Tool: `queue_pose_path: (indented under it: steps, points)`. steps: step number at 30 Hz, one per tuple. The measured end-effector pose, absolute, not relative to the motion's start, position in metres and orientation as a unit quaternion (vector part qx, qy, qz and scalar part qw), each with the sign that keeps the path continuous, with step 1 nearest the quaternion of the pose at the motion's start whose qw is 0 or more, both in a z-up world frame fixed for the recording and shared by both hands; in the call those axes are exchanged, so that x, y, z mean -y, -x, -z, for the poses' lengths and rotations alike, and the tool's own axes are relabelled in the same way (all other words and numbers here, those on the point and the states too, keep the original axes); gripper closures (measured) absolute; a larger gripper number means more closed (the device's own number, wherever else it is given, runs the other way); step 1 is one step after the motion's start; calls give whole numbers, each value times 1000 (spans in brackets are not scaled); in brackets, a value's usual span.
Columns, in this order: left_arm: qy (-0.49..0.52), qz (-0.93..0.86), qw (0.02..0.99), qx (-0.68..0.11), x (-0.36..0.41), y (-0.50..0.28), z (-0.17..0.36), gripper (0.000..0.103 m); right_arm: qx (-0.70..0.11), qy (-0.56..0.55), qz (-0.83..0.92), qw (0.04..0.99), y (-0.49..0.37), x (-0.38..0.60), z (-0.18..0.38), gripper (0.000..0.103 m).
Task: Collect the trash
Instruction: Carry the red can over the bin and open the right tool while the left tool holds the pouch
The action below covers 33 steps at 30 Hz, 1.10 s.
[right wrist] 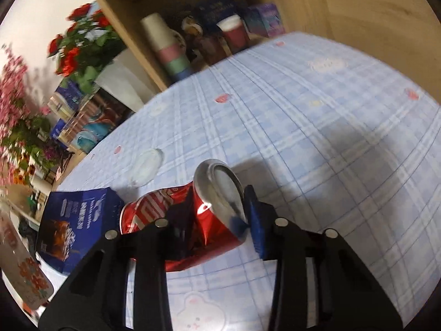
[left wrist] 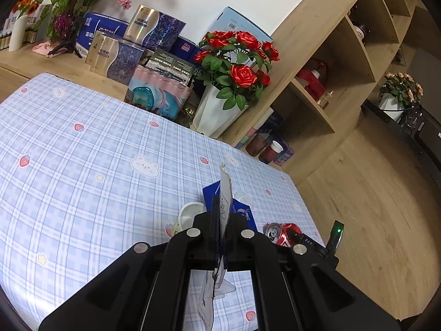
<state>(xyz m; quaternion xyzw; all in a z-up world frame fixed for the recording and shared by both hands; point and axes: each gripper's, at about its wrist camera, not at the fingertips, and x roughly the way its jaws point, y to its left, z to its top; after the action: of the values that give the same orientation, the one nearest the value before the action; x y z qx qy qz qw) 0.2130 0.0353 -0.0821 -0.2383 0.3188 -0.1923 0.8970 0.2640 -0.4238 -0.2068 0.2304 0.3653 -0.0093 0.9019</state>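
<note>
A blue checked tablecloth [left wrist: 82,151] covers the table. My left gripper [left wrist: 222,215] is shut on a thin white wrapper [left wrist: 226,190] that stands on edge between the fingers and hangs below them. Behind it lie a dark blue packet [left wrist: 244,212] and a clear plastic cup [left wrist: 188,215] on its side. In the right wrist view, my right gripper [right wrist: 217,215] is shut on a crushed red can [right wrist: 209,215]; the blue pad [right wrist: 256,220] presses its silver end. The same can [left wrist: 284,233] shows near the table's right edge. The blue packet [right wrist: 74,220] lies left of it, with a clear lid [right wrist: 146,168] beyond.
A white vase of red roses [left wrist: 237,77] and several gift boxes [left wrist: 115,58] stand along the table's far side. A wooden shelf unit [left wrist: 330,69] with stacked cups [right wrist: 168,49] rises beside the table. Wooden floor [left wrist: 372,207] lies to the right of the table edge.
</note>
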Motion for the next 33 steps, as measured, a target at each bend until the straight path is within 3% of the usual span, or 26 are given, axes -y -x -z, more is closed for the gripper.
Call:
queue_pose_path:
  steps: [17, 33]
  points:
    - [231, 200, 902, -306, -33, -138, 59, 101, -275, -97, -118, 949, -172, 326, 103, 67]
    - [260, 193, 893, -311, -51, -53, 72, 101, -305, -32, -207, 929, -68, 256, 107, 67]
